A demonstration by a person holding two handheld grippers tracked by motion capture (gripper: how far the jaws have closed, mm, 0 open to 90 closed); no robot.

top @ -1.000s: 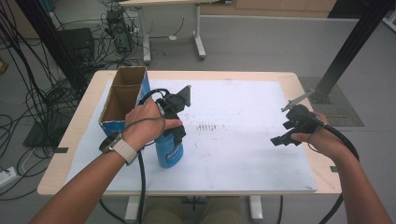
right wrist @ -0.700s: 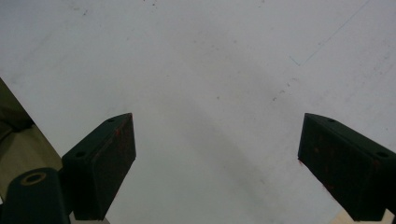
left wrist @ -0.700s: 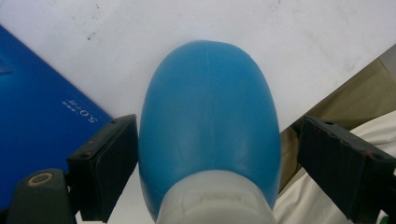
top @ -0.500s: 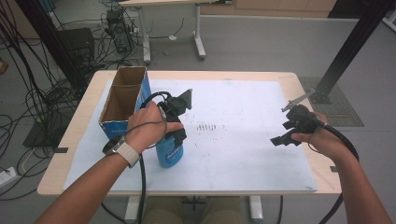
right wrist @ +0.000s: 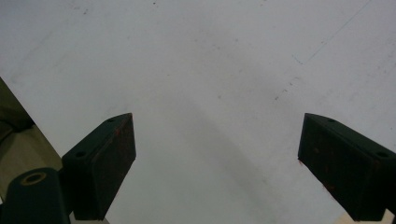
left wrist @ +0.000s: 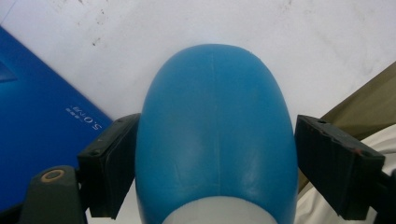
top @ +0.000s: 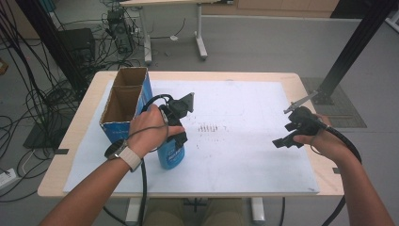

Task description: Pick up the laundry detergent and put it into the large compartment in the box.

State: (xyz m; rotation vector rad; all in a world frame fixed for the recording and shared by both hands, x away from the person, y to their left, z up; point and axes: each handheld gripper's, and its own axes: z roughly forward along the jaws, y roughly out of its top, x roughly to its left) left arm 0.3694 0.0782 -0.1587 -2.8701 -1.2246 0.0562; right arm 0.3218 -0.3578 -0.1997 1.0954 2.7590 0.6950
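Note:
A blue bottle [top: 170, 157] stands upright on the white board [top: 244, 160], just in front of the blue cardboard box [top: 109, 130]. My left gripper [top: 178, 140] comes down over its top. In the left gripper view the bottle's rounded blue body [left wrist: 215, 121] sits between the two black pads [left wrist: 112, 163], which have just been closing and now lie against its sides. My right gripper [top: 282, 136] is held low over the right part of the board, open. Bare white surface lies between its jaws in the right gripper view [right wrist: 217, 158].
The open-topped box has two brown compartments [top: 123, 101] and stands at the board's left edge; its blue wall [left wrist: 42, 121] is close beside the bottle. A black post [top: 348, 52] rises past the table's far right corner. Cables lie on the floor to the left.
The left hand has shifted slightly over the bottle's top. The right hand and gripper have stayed where they were.

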